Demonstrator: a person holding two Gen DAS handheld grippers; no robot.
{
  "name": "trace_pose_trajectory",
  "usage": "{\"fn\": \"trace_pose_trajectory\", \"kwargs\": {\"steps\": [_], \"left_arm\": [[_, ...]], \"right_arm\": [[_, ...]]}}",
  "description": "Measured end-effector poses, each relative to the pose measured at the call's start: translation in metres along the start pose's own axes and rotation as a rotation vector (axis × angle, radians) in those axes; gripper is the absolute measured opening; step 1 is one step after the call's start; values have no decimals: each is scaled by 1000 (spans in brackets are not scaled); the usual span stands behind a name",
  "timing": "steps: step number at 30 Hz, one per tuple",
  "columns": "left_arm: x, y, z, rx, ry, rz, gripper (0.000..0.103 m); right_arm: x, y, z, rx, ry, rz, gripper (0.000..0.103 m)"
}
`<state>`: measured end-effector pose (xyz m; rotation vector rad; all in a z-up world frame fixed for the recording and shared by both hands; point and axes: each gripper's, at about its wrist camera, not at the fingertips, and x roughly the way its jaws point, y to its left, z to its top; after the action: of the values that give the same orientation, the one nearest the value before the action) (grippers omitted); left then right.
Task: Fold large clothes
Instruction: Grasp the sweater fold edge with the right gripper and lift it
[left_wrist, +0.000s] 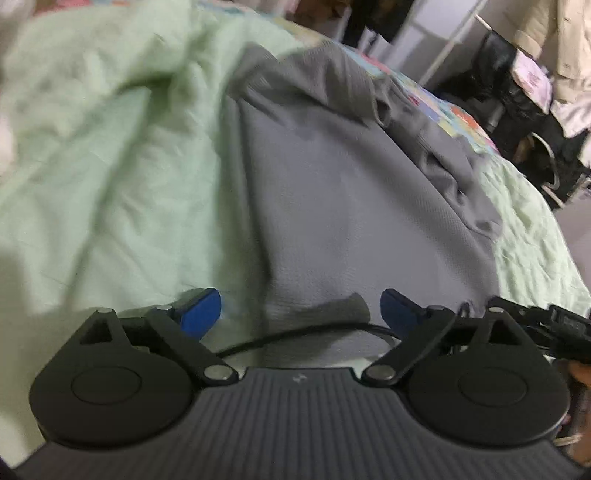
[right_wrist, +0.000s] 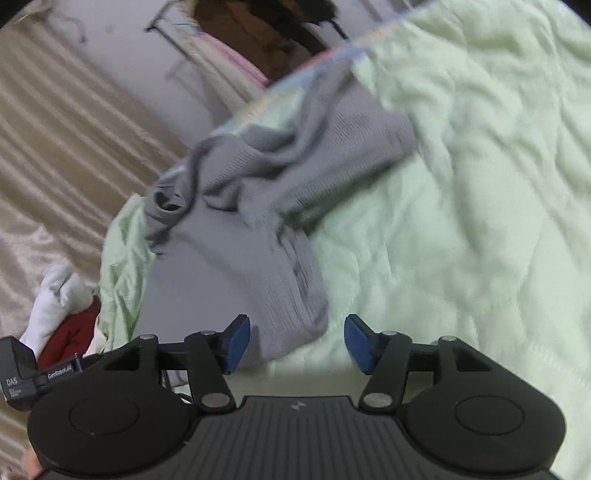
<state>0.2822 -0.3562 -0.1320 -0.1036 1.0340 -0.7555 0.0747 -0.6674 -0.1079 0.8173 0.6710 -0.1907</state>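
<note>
Grey knitted sweater (left_wrist: 332, 206), large, fine ribbed weave, plain colour. Spread over the pale green quilt (left_wrist: 110, 166), main body panel lying flat and fairly smooth near the quilt's close edge. Upper part rumpled: a sleeve or shoulder section bunched in dark folds along the side toward the patterned border of the quilt. From the right wrist view, same sweater (right_wrist: 236, 229) only partly laid out, one broad ribbed piece thrown across at an angle over the body, a ribbed hem corner reaching onto bare quilt (right_wrist: 461, 184), a rolled collar or cuff opening showing at the far crumpled end.
</note>
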Motion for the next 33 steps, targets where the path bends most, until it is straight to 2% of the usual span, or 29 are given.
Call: {"fn": "trace_pose_trajectory", "kwargs": {"steps": [1,2,4,7,10,13,15,16,17,18,19,20,24,25,26,28,30,31,33], "left_arm": [[-2,-1,-3,13,-4,1,87],[-3,-1,-4,12,-5,-10,67],[-5,1,-3,-11,-1,-50,45],[-5,20,-1,-135,8,-130,34],[1,34,1,-238,19,-185,34],[3,35,4,-264,12,-202,34],[0,37,6,-277,-13,-219,37],[-2,37,7,-285,-28,-229,41],[-6,38,8,-294,-47,-242,44],[-10,40,9,-304,-69,-258,47],[-12,40,11,-310,-84,-267,55],[-13,40,12,-317,-90,-273,65],[-14,39,24,-399,-82,-323,82],[-13,40,27,-446,-66,-339,91],[-9,41,31,-542,-29,-374,101],[0,45,31,-772,58,-480,103],[13,41,21,-1038,116,-654,103],[15,38,17,-1116,120,-698,103],[14,25,13,-1216,98,-729,103]], "right_arm": [[1,-1,-3,24,-2,9,66],[1,-1,-6,48,-4,18,70],[1,-1,-6,105,17,43,70],[2,-3,-6,267,91,83,72],[11,-2,-12,375,142,150,74],[29,1,-16,432,132,135,75],[41,6,-16,445,104,124,76],[46,12,-14,433,88,129,70],[52,18,-10,412,86,142,43],[57,22,-5,394,97,155,27],[60,28,1,380,95,175,13],[63,34,8,366,92,195,13],[63,57,33,351,60,278,13],[61,64,41,364,50,303,13],[59,73,50,362,38,315,13],[55,87,63,335,13,302,13],[53,102,75,304,-7,285,13],[52,108,79,301,-16,281,13],[50,118,85,297,-30,286,13]]}}
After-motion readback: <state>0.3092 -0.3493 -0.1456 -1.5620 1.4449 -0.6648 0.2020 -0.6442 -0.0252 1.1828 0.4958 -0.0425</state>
